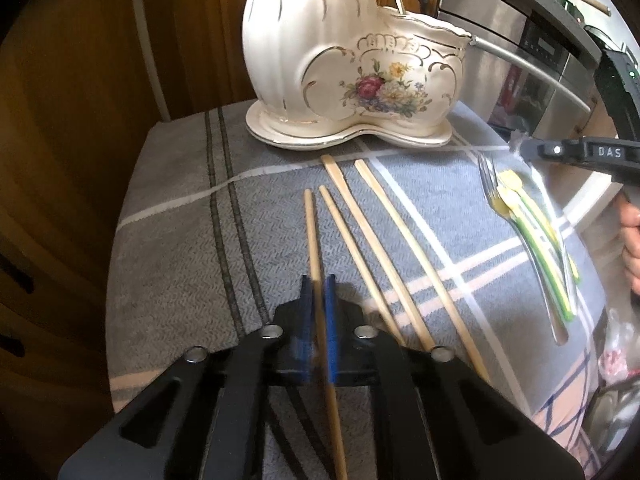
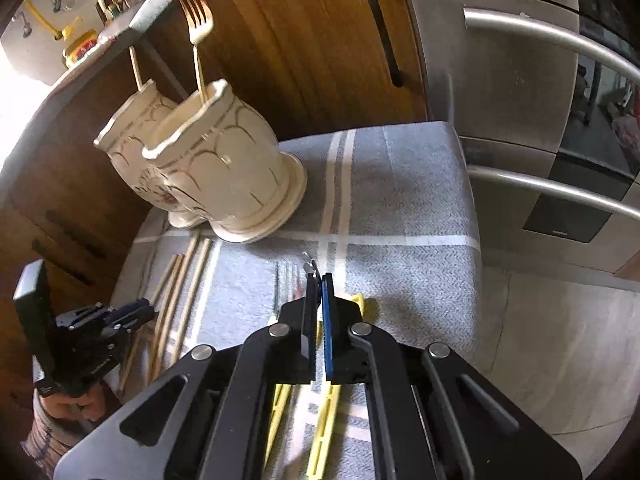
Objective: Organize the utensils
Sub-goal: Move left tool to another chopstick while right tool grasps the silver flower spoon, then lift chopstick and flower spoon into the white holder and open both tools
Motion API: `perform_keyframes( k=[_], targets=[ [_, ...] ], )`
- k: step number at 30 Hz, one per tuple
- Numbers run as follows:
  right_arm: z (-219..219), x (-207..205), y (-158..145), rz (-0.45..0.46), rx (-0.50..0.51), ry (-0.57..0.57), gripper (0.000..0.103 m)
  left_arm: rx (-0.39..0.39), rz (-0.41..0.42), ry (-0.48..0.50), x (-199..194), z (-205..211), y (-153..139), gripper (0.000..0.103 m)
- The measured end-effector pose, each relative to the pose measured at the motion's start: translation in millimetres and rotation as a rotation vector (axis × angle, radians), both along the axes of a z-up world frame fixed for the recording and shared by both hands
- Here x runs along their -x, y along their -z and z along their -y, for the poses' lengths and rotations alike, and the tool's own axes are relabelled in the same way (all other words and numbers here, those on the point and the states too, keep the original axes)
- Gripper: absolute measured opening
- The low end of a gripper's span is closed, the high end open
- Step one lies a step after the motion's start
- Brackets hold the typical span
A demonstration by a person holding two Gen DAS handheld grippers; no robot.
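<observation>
A cream ceramic utensil holder (image 1: 344, 72) with gold trim and flowers stands at the far side of a grey checked cloth (image 1: 180, 240); it also shows in the right wrist view (image 2: 208, 160), with a gold fork (image 2: 197, 20) standing in it. My left gripper (image 1: 319, 292) is shut on a wooden chopstick (image 1: 314, 232). Three more chopsticks (image 1: 376, 248) lie beside it. A metal fork (image 1: 490, 184) and yellow and green plastic utensils (image 1: 540, 248) lie to the right. My right gripper (image 2: 319, 280) is shut and empty above the yellow utensils (image 2: 324, 424).
Wooden cabinets (image 1: 80, 80) stand behind and to the left. A steel oven (image 2: 520, 100) with bar handles stands to the right of the cloth. The right gripper's side shows in the left wrist view (image 1: 580, 154). The tiled floor (image 2: 560, 340) lies beyond the cloth's right edge.
</observation>
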State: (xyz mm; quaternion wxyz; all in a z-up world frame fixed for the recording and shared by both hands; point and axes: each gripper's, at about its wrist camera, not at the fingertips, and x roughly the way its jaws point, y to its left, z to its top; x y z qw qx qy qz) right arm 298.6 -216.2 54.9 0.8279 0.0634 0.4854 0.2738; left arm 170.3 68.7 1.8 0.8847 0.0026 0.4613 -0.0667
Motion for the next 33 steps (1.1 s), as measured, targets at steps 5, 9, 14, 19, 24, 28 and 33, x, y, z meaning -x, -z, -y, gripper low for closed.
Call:
perform_keyframes(
  k=[5, 9, 14, 19, 24, 28, 33],
  targets=[
    [0, 8, -21, 0.046, -0.026, -0.018, 0.002, -0.047, -0.052, 0.05, -2, 4, -1, 0.005],
    [-4, 18, -38, 0.095, -0.013, -0.04, 0.002, -0.086, -0.146, 0.1, -12, 7, -5, 0.006],
    [-6, 29, -56, 0.143, -0.021, -0.064, 0.002, -0.166, -0.19, 0.143, -15, 17, -6, 0.006],
    [-9, 34, -71, 0.186, -0.026, -0.077, 0.002, -0.172, -0.222, 0.163, -20, 17, -7, 0.006],
    [-14, 36, -83, 0.222, -0.027, -0.088, 0.002, -0.176, -0.212, 0.176, -22, 19, -7, 0.005],
    [-21, 37, -92, 0.266, -0.025, -0.091, 0.002, -0.124, -0.141, 0.138, -16, 8, -14, 0.005],
    [-30, 36, -107, 0.378, -0.008, -0.076, 0.002, -0.009, 0.048, 0.087, -6, -10, -59, 0.005]
  ],
)
